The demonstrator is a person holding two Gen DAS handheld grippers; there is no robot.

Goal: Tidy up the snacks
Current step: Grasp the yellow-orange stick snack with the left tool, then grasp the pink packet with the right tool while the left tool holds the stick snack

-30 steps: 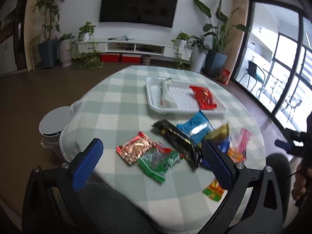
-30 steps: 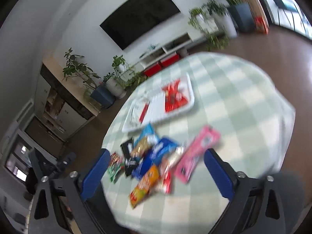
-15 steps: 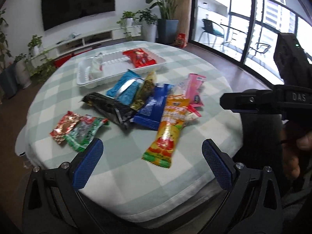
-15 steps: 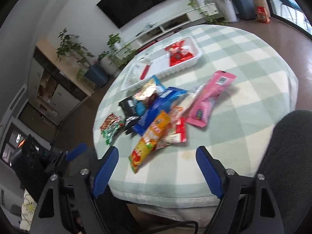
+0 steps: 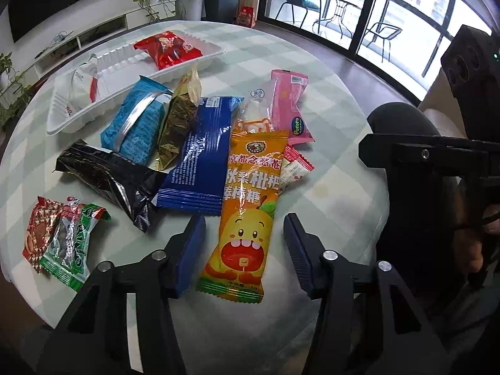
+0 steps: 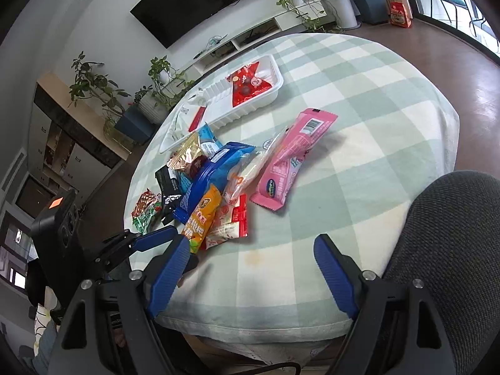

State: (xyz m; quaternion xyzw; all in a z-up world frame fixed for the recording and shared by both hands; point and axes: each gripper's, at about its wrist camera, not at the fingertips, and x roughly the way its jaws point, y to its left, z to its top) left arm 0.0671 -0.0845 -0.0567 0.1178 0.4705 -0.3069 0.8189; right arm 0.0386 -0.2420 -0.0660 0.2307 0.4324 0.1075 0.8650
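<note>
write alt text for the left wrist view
The left gripper, its jaws just closing but not yet touching, straddles the near end of an orange candy packet on a green checked tablecloth. More snacks lie beyond, near a white tray.

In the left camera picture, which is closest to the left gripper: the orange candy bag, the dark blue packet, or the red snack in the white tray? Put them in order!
From the left gripper:
1. Orange candy bag, its lower end lying between the fingers.
2. Dark blue packet, just beyond, a little to the left.
3. Red snack, far across the table in the white tray.
</note>
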